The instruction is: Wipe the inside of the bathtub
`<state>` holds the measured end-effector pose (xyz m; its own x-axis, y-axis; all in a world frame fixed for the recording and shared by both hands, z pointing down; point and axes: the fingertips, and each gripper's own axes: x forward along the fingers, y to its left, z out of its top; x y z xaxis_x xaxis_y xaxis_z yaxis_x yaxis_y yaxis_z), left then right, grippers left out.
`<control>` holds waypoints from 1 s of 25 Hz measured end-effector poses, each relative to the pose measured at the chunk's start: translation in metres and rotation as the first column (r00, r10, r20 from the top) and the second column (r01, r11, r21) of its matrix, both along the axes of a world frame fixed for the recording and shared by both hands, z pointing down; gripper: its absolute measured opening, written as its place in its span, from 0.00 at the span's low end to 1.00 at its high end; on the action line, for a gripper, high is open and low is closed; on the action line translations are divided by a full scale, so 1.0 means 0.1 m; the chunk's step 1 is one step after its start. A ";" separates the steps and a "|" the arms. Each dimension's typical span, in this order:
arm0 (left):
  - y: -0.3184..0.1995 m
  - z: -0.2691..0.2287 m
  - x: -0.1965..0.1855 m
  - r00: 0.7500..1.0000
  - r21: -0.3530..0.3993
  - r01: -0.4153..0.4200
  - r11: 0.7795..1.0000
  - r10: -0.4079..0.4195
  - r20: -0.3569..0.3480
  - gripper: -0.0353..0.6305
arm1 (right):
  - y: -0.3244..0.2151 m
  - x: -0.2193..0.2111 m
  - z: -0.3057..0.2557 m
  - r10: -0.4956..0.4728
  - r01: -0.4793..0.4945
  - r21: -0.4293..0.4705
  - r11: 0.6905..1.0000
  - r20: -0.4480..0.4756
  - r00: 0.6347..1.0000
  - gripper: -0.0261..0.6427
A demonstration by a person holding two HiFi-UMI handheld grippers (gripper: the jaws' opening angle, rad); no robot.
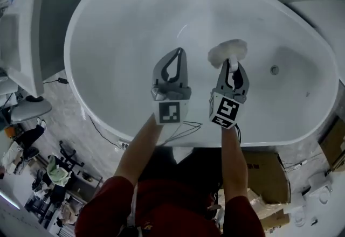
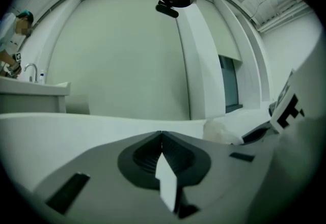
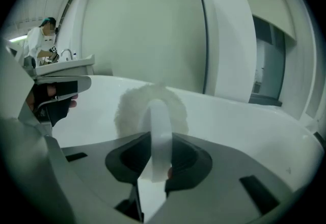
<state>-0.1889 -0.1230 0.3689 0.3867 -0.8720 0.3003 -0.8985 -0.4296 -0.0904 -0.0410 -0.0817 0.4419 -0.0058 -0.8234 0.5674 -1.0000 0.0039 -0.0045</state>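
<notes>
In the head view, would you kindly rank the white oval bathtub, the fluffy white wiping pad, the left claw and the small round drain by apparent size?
1. White oval bathtub.
2. Left claw, though it is nearer the camera.
3. Fluffy white wiping pad.
4. Small round drain.

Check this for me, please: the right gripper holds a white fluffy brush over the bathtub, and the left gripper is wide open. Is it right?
Not fully. The left gripper is shut, not wide open: the left gripper view shows its jaws together with nothing between them. The right gripper does hold the white fluffy brush over the bathtub.
</notes>
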 end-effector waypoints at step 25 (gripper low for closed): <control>-0.73 2.76 -0.60 0.997 -0.051 0.014 0.999 -0.017 -0.069 0.08 | -1.34 -0.89 3.47 -0.054 0.046 -0.092 0.995 -0.081 0.995 0.19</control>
<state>-0.2489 -0.1964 0.6450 0.3946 -0.8624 0.3172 -0.9084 -0.4180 -0.0064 -0.1301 -0.2155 0.7885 0.0043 -0.7688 0.6395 -0.9955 0.0575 0.0758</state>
